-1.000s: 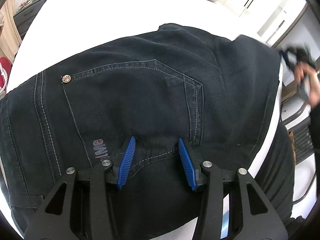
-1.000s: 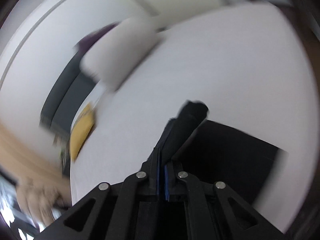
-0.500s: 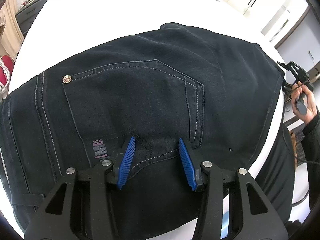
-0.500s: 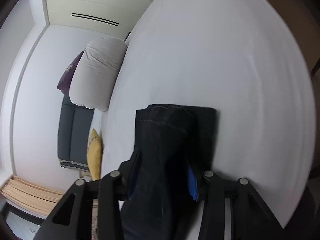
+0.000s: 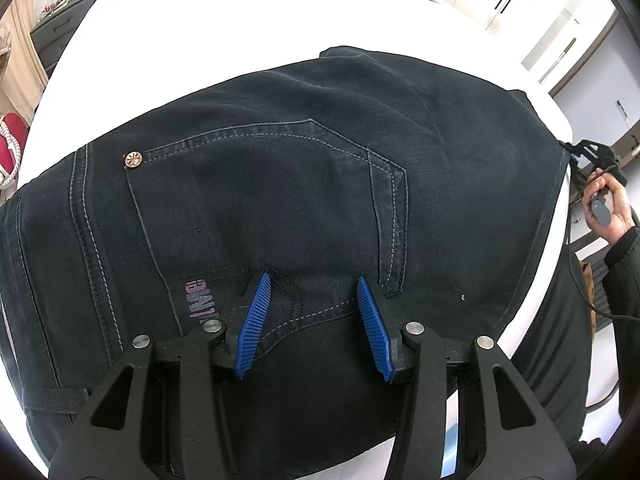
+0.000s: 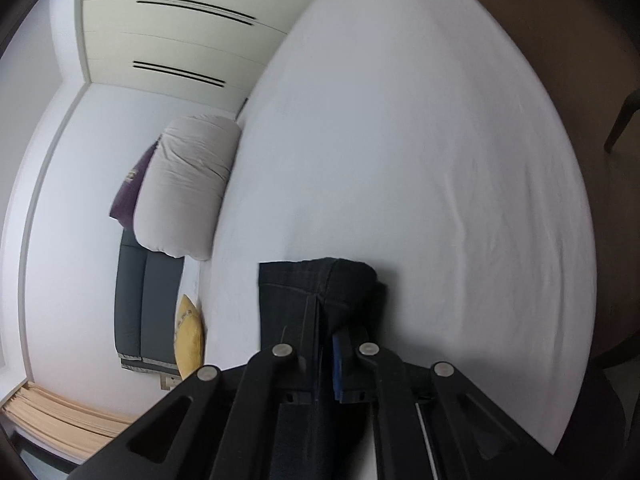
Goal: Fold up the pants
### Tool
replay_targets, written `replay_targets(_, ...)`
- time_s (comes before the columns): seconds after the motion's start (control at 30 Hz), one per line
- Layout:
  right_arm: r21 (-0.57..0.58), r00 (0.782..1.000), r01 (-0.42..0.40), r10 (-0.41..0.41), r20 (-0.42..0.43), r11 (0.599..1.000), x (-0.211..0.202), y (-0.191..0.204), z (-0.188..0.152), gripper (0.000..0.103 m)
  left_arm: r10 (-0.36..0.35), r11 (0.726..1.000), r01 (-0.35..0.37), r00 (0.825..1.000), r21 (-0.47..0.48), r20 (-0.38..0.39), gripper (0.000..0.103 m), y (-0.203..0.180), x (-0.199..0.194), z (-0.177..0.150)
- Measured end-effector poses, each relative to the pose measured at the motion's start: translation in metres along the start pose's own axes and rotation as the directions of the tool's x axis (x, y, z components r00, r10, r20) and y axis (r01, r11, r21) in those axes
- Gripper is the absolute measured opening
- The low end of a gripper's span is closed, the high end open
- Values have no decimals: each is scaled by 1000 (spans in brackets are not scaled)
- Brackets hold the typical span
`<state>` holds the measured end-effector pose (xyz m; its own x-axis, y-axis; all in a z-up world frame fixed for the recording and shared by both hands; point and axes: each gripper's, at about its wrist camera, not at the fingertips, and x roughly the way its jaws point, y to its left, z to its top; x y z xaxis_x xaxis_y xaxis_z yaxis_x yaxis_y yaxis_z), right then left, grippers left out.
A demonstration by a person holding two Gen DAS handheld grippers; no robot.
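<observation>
The left gripper (image 5: 312, 320) hovers spread wide over the black pants (image 5: 280, 184) on the white bed (image 6: 420, 160), while the right gripper (image 6: 326, 344) pinches their folded edge.

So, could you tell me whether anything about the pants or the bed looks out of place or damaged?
Nothing stands out: the dark pants lie fairly flat on the white bed, with no tear or stain visible.
</observation>
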<state>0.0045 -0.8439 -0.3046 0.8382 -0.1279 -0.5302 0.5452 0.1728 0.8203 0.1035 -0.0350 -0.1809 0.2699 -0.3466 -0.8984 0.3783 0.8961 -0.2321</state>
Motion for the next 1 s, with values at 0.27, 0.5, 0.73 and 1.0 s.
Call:
replay_targets(0.27,0,1000,20,-20,-1,1000,0,-3,-1,7,-3,1000,3,1000,3,6,45,3,-2,-7)
replay_targets(0.5,-31,997,74,-75,-26,997,6,-5,5,7,-12,1000,12,1000,0,15,44,6,-4,-9)
replay_targets(0.73,-220,989,142,-127,81,965,-35,44,12,32,-13,1000,13,999,-10,34,44,11,-7,-12)
replay_targets(1.0,-961,883,-211,-387,-266,179,77,219,-150,32,-25,1000,25,999,-13,36,44,12,-9,-12)
